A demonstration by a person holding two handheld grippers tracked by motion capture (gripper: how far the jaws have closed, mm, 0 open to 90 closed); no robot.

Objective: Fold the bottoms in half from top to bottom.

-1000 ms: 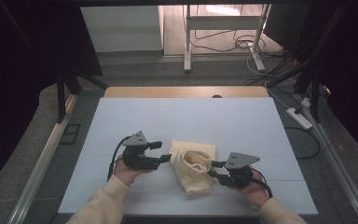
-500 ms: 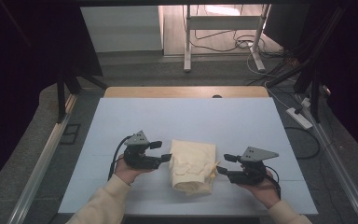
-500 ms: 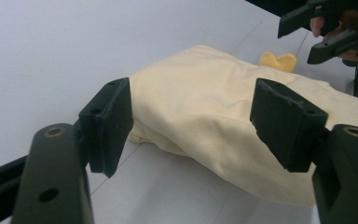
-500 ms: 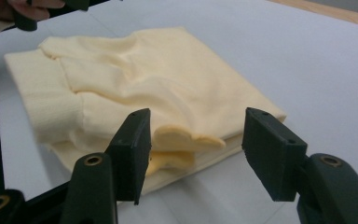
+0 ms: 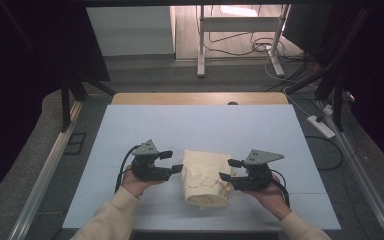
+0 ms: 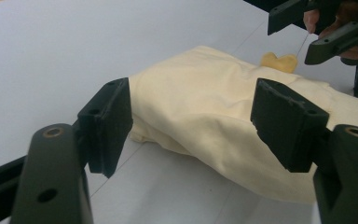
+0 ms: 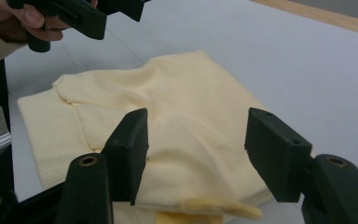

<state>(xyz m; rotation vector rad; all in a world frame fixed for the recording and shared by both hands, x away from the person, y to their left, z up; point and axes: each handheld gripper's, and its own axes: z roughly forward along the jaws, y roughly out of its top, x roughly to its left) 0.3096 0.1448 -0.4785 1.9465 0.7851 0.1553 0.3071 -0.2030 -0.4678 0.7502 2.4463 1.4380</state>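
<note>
Soft cream knit garment (image 5: pixel 205 176) folded into a block, ribbed hem, left claw (image 5: pixel 173 162) and right claw (image 5: pixel 228 170) released.

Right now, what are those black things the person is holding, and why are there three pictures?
A person holds a grabbing tool in each hand: the left tongs and the right tongs. One picture comes from a camera up high, looking down at the pale blue table. The other two come from little cameras riding on each tool, so you see its black jaws up close. A folded pale yellow sweater lies on the table between the tools. Both tongs are open and hold nothing. The right tongs have just been opening, with nothing between the jaws.
</note>
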